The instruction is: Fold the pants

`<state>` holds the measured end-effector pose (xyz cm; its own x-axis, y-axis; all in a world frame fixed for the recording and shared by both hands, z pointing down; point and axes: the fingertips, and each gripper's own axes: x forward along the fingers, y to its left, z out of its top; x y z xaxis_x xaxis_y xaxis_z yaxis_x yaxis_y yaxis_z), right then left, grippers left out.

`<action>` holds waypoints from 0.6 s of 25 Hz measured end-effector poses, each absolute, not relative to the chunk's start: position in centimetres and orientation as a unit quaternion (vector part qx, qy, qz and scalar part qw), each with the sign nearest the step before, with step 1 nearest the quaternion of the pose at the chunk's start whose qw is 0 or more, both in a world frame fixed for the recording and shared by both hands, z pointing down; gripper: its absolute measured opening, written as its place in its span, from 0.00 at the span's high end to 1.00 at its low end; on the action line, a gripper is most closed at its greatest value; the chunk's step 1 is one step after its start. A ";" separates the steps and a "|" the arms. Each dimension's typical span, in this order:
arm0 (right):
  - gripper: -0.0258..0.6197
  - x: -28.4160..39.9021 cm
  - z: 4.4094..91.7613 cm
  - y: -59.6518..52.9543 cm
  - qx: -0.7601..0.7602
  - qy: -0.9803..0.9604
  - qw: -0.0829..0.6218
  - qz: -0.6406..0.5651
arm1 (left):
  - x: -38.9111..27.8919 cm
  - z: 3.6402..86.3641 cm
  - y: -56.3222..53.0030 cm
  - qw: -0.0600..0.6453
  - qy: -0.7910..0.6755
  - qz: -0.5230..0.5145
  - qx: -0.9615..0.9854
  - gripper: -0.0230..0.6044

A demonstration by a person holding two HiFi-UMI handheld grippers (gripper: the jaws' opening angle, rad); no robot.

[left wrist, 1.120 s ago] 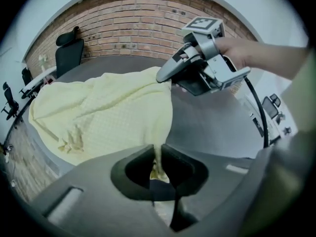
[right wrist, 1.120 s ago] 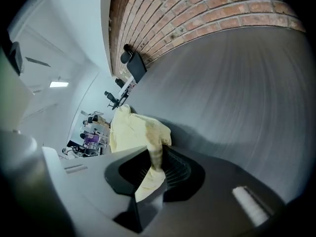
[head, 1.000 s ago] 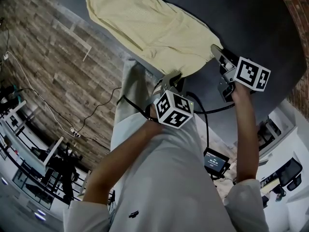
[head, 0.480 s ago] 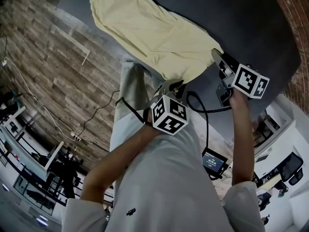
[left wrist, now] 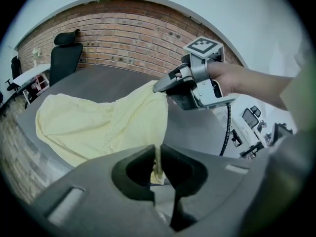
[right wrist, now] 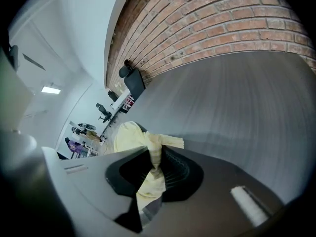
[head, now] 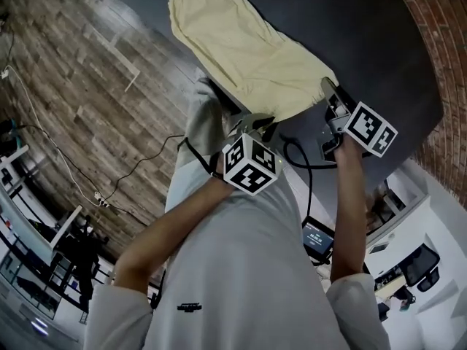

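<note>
**No legible text in any view**

Nothing can be read. Marker cube (head: 250,165) and other marker cube (head: 371,128) carry black-and-white square patterns only, with no letters or digits. Small screen (head: 318,240) shows lit lines too small to read. Shirt logo (head: 188,307) is a tiny dark mark, illegible.

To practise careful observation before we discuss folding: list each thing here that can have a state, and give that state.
pants: near end held up between both grippers, far end lying on the table.
left hand-held gripper: shut on the pants' edge.
right hand-held gripper: shut on the pants' edge.
</note>
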<state>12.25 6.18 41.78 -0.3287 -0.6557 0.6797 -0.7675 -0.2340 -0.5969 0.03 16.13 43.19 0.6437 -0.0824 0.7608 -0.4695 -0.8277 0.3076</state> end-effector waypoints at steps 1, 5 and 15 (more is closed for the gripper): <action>0.87 12.0 41.5 5.8 0.579 -0.615 0.050 0.533 | -0.3 42.9 15.7 0.247 -0.158 0.389 0.873 0.90; 0.87 10.6 40.2 4.4 0.583 -0.618 0.052 0.525 | -1.7 41.8 13.9 0.250 -0.162 0.375 0.878 0.90; 0.87 6.7 38.7 -0.2 0.573 -0.640 0.074 0.507 | -5.8 41.1 8.7 0.252 -0.166 0.362 0.882 0.90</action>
<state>6.65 -0.18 38.72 -0.3334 -0.6580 0.6752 -0.8075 -0.1703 -0.5647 -5.83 8.74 41.06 0.6827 -0.1103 0.7223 -0.4751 -0.8181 0.3242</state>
